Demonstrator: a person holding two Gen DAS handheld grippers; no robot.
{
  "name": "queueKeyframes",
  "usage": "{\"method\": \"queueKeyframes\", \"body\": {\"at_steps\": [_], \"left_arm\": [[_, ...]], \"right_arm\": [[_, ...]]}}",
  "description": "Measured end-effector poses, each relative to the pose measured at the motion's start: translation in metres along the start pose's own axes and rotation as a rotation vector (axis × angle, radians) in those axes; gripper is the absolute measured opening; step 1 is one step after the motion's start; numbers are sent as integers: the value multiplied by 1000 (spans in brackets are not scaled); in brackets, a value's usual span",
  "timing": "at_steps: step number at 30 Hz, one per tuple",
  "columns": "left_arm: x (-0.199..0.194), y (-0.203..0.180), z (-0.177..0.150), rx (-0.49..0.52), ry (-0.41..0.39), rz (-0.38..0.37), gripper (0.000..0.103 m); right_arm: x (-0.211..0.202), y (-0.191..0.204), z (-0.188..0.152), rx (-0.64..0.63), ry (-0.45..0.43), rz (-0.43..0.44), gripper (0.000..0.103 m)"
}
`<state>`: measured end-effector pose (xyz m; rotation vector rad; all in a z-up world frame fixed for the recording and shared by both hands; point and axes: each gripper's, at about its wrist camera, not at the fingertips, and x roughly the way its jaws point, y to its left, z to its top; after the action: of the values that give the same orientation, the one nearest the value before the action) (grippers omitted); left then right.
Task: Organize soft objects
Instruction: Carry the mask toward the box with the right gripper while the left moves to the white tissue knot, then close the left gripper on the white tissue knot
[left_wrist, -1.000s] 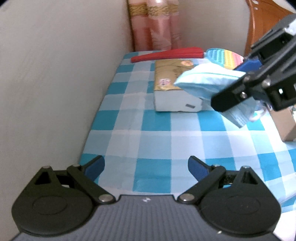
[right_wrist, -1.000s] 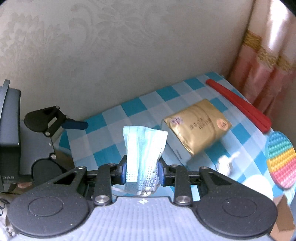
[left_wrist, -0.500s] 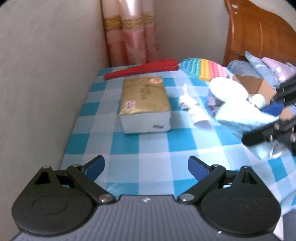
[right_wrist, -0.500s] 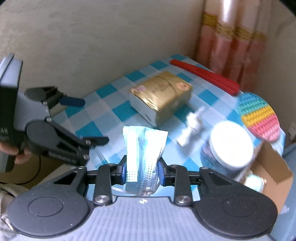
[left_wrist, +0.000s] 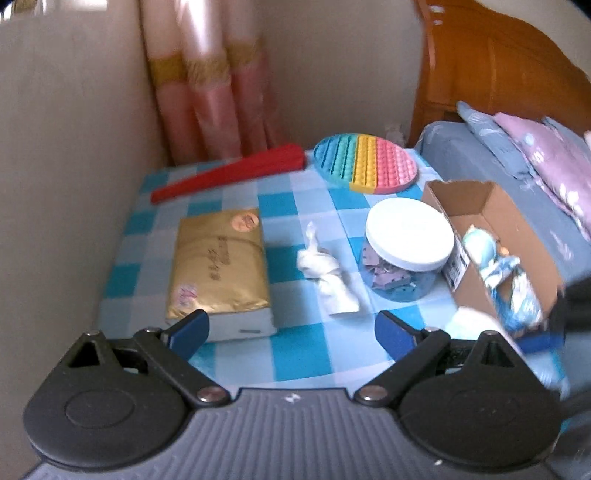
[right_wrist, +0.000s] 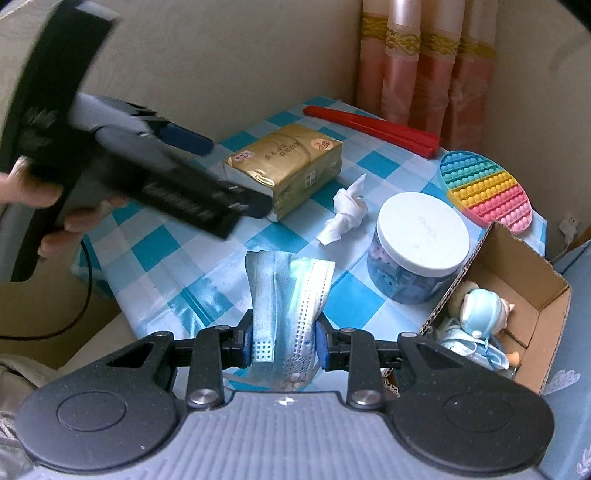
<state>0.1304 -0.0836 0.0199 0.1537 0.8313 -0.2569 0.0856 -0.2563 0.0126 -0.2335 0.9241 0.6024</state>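
Sitting on the bench: one tissue pack, one crumpled tissue, one jar, one red fan, one bubble mat, one box, one mask.

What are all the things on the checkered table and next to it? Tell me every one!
tablecloth: one, blue and white checks, covering the table
tissue pack: one, gold, near the wall
crumpled tissue: one, white, between pack and jar
jar: one, clear with white lid, beside the box
pop toy: one, rainbow, round, far corner
folded fan: one, red, by the curtain
cardboard box: one, brown, open, at the table edge
doll: one, light blue hat, inside the box
curtain: one, pink with gold band, corner
face mask: one, light blue, pinched in the right gripper
left gripper: one, black, blue pads, open
right gripper: one, black, holding the mask
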Motion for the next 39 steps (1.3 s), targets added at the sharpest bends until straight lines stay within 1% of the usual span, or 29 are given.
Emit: {"method": "queueKeyframes", "body": {"at_steps": [3, 4, 5, 6, 7, 13, 15, 18, 20, 21, 22, 23, 26, 28, 30, 31, 32, 39], "left_arm": [[10, -6, 3, -74, 31, 3, 93], [13, -7, 4, -93, 38, -1, 90], [16, -9, 4, -109, 47, -7, 84], [18, -10, 6, -121, 59, -16, 83], [21, -11, 10, -130, 67, -20, 82], [33, -8, 43, -142, 84, 14, 82], [39, -8, 53, -146, 102, 4, 82], [53, -10, 65, -187, 154, -31, 82], [63, -11, 69, -213, 184, -35, 75], [69, -12, 71, -223, 197, -31, 67], [75, -13, 72, -239, 216, -35, 61], [79, -12, 72, -253, 230, -43, 60], [92, -11, 68, -303, 270, -67, 59], [98, -11, 65, -312, 281, -62, 59], [103, -14, 62, -310, 291, -51, 54], [105, -14, 61, -310, 296, -52, 48], [107, -16, 59, -310, 304, -52, 46], [116, -22, 55, -281, 312, -11, 46]], "right_arm": [[1, -2, -4, 4, -6, 10, 36], [1, -3, -5, 4, -7, 15, 36], [1, -3, -6, 5, -6, 20, 36], [1, -5, -8, 5, -6, 25, 36], [2, -5, -9, 3, -6, 27, 36], [-2, -11, -17, -4, -21, 49, 36], [-2, -14, -19, -2, -25, 54, 36], [-1, -18, -22, 2, -29, 60, 36], [0, -21, -24, 6, -30, 63, 36], [0, -22, -24, 8, -31, 65, 36], [1, -24, -25, 11, -32, 66, 36], [1, -25, -25, 13, -32, 67, 36], [0, -29, -25, 16, -36, 67, 36], [0, -30, -26, 19, -39, 68, 36], [0, -31, -26, 21, -40, 69, 36], [0, -32, -27, 22, -40, 71, 36], [0, -32, -27, 24, -40, 71, 36], [1, -33, -28, 30, -38, 71, 36]]}}
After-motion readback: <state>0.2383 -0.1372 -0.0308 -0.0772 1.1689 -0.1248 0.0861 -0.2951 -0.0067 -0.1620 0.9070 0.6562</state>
